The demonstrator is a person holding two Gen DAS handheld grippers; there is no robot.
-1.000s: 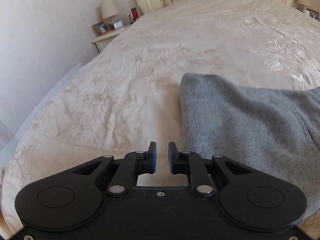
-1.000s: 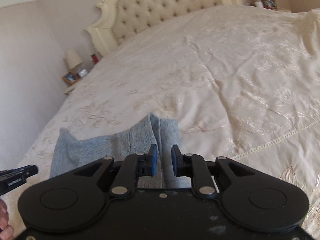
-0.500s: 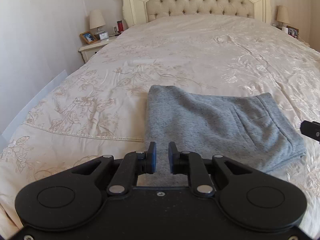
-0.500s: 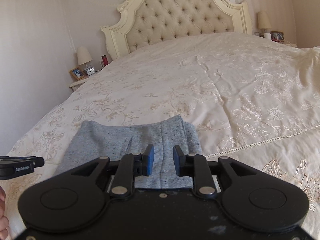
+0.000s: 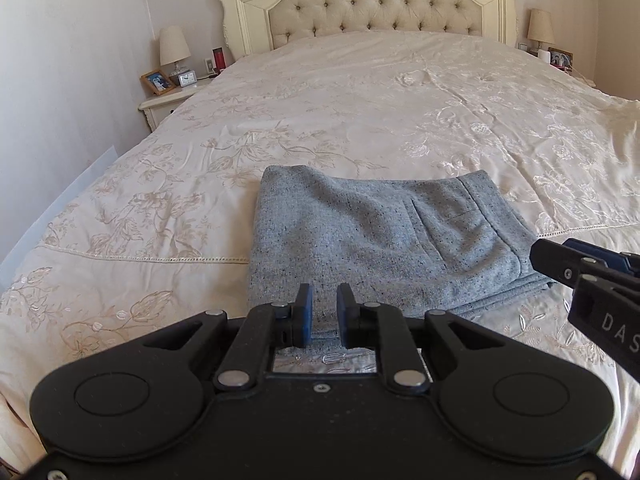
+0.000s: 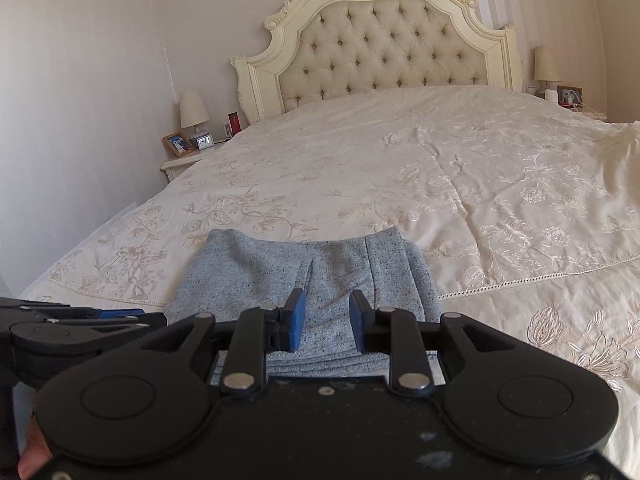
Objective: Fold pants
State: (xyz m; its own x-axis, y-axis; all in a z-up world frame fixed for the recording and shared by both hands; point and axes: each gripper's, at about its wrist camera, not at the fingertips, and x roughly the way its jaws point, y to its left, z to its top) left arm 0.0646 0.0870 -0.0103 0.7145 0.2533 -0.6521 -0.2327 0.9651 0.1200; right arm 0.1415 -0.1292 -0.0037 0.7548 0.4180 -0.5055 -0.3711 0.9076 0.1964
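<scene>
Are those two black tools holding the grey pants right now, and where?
No, nothing is held. The left tool and right tool are both empty, the right one's jaws opening. The folded grey pants lie free on the bedspread.

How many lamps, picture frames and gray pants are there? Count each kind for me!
Lamps: 2, one by the left side of the bed and one by the right side
Picture frames: 2, one on the left nightstand and one on the right
Gray pants: 1, folded on the bedspread
Total: 5
</scene>
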